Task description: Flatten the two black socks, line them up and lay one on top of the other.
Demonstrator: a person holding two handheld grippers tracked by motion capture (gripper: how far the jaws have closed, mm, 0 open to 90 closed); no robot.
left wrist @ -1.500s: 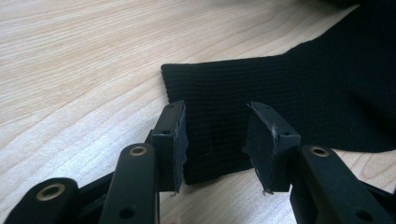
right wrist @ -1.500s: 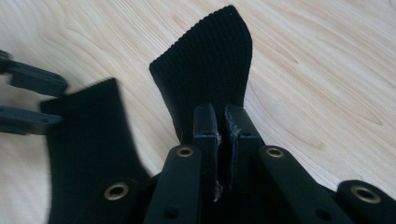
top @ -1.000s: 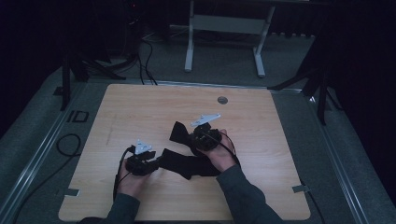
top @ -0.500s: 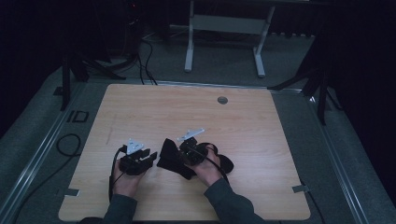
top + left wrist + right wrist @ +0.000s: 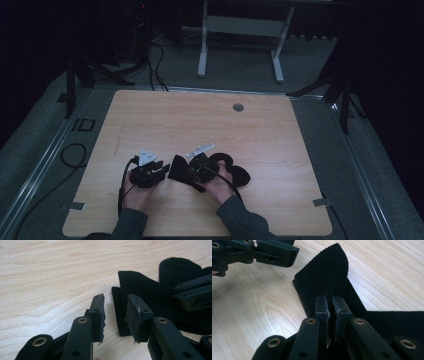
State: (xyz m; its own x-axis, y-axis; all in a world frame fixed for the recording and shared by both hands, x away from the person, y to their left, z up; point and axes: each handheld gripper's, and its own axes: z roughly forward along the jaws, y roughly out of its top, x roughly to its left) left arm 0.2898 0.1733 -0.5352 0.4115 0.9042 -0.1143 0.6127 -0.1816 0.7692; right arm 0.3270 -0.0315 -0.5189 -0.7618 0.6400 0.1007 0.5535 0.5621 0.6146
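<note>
On the table, high view: a pale wood-grain table (image 5: pixel 280 150) with rounded corners and a round grommet (image 5: pixel 238 107) near its far edge.
Garment, high view: a black knit cloth (image 5: pixel 235 172) lies flat near the front edge, between and under the two hands, with rounded lobes at its right.
Left tool, high view: the left tool (image 5: pixel 162 170) sits just left of the cloth, a grey three-cornered plate on top.
Right tool, high view: the right tool (image 5: pixel 182 172) rests on the cloth's left part.
Left tool, left gripper view: the left tool (image 5: pixel 115 315) has flat black pads with worn, frayed edges; its jaws have just been closing and stand apart, the ribbed cloth (image 5: pixel 147 295) edge just beyond the gap, unpressed.
Right tool, right gripper view: the right tool (image 5: pixel 330 306) is clenched on a raised fold of the fine-ribbed cloth (image 5: pixel 324 277), which stands up curved beyond the pads.
</note>
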